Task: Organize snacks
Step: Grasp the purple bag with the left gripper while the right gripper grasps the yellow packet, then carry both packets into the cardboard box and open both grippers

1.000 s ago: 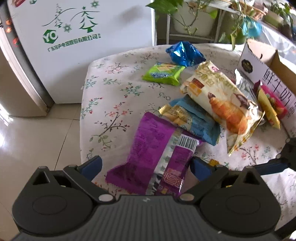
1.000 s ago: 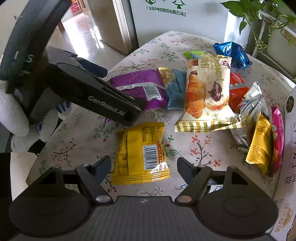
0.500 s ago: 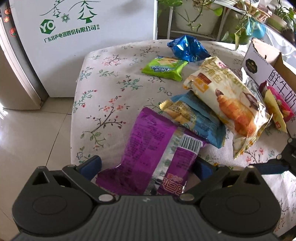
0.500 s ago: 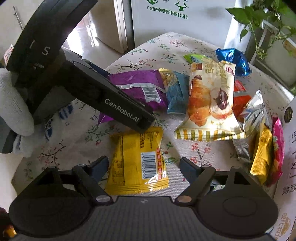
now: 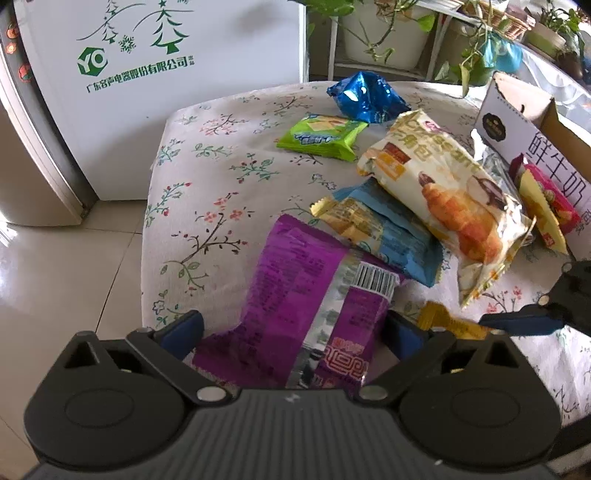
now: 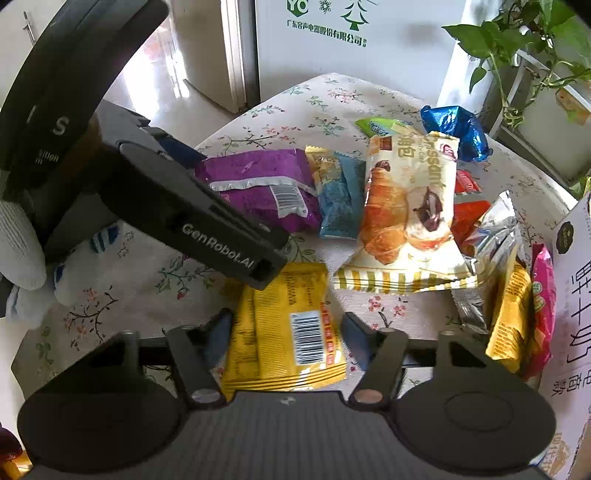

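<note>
Snack packets lie on a floral tablecloth (image 5: 221, 177). My left gripper (image 5: 291, 328) is open, its blue fingers on either side of a purple packet (image 5: 306, 310) that lies flat; it also shows in the right wrist view (image 6: 258, 184). My right gripper (image 6: 288, 328) is open around a yellow packet (image 6: 284, 336), its fingers close to the packet's sides. A large croissant bag (image 6: 402, 218), a blue-and-gold packet (image 6: 336, 192), a green packet (image 5: 321, 136) and a blue foil bag (image 5: 365, 96) lie beyond.
A white cardboard box (image 5: 532, 129) stands at the table's right edge, with yellow and pink packets (image 6: 524, 314) and a silver one leaning against it. A white appliance (image 5: 166, 55) and potted plants (image 5: 384, 33) stand behind. The table edge drops to tiled floor at left.
Both grippers have moved forward and down, so the purple and yellow packets sit deeper between the fingers. The right gripper's fingers have narrowed toward the yellow packet.
</note>
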